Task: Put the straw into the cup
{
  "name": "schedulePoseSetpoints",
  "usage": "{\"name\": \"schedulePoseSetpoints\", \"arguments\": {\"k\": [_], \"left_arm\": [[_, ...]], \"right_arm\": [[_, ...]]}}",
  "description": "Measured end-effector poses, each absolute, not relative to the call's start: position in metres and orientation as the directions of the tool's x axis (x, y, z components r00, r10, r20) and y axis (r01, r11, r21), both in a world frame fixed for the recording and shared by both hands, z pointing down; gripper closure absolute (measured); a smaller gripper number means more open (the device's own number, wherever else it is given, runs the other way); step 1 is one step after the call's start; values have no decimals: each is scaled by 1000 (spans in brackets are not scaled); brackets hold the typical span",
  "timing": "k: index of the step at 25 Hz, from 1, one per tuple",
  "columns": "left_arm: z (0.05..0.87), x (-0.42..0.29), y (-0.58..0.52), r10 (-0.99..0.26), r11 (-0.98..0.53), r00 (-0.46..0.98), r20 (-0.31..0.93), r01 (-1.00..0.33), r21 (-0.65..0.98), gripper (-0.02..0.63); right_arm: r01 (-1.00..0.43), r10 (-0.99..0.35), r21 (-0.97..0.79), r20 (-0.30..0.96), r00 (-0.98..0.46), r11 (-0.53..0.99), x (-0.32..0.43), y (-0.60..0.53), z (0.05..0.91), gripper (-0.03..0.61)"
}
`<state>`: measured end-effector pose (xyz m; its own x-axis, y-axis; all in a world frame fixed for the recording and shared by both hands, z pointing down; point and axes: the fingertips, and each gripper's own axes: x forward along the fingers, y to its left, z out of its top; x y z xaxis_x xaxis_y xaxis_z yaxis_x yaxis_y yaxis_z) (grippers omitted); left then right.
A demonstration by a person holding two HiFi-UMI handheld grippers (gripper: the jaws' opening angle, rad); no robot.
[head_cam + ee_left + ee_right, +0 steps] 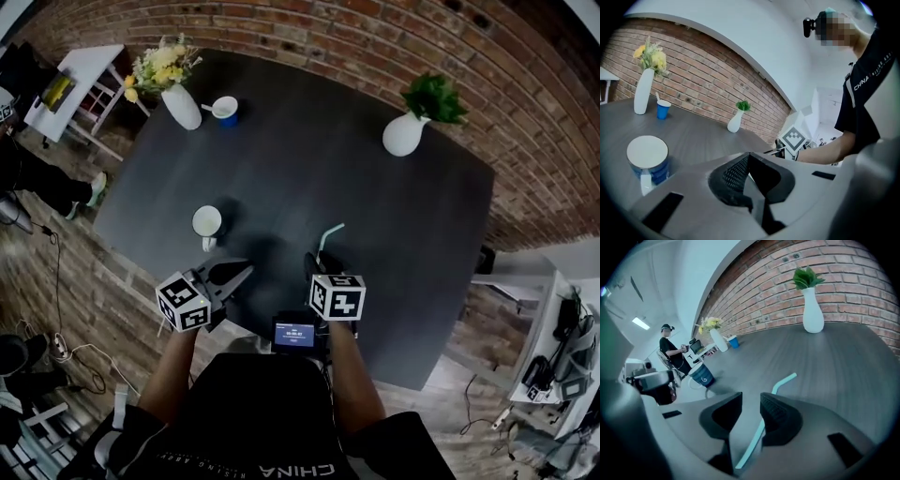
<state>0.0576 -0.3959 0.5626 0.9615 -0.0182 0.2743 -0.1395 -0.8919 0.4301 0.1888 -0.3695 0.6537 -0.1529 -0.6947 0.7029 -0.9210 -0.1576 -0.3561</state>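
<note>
Right gripper (751,397) sits narrowly apart around the straw (783,379); a skewed squeeze could flick it away. Left gripper (749,154) is closed, empty.

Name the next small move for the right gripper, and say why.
Probably close the right gripper on the straw. Its jaws stand apart with the straw running between them, close beside one jaw and not yet clamped. The cup stands off to the left on the table, so lifting and carrying should wait for a firm grip.
</note>
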Motion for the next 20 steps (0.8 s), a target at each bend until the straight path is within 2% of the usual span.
{"name": "schedulePoseSetpoints", "arguments": {"k": [11, 20], "left_arm": [[578, 64, -378, 9, -883, 953, 302, -134, 451, 611], [582, 56, -382, -12, -874, 950, 313, -162, 458, 611]], "right_arm": [[-922, -592, -275, 804, -65, -273, 209, -361, 705, 485], [-955, -542, -127, 840, 40, -267, 207, -366, 705, 486]]}}
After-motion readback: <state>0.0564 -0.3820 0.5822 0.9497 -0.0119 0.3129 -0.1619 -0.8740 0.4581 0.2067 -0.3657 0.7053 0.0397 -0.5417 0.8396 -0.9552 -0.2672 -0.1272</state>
